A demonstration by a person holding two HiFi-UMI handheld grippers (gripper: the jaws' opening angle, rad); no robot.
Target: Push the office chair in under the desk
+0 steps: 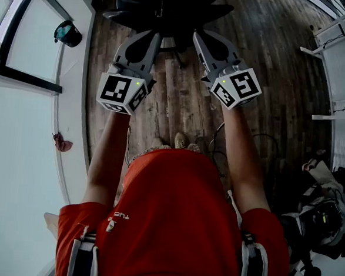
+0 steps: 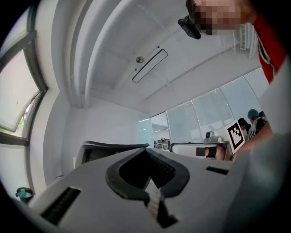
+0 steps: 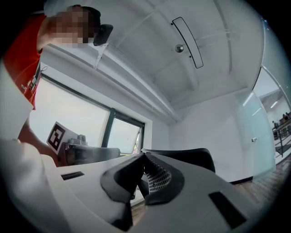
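The black office chair stands at the top middle of the head view, on the dark wood floor. Both grey grippers reach toward its backrest, side by side. My left gripper has its jaws shut with nothing between them, its tip at the chair's near edge. My right gripper is also shut and empty, just to the right. In the left gripper view the backrest's top edge shows just past the left gripper. The right gripper view shows the backrest behind the right gripper. Contact cannot be told.
A white surface with a dark window frame runs down the left, with a teal object on it. White furniture stands at the right. Bags and cables lie on the floor at lower right. My feet stand behind the chair.
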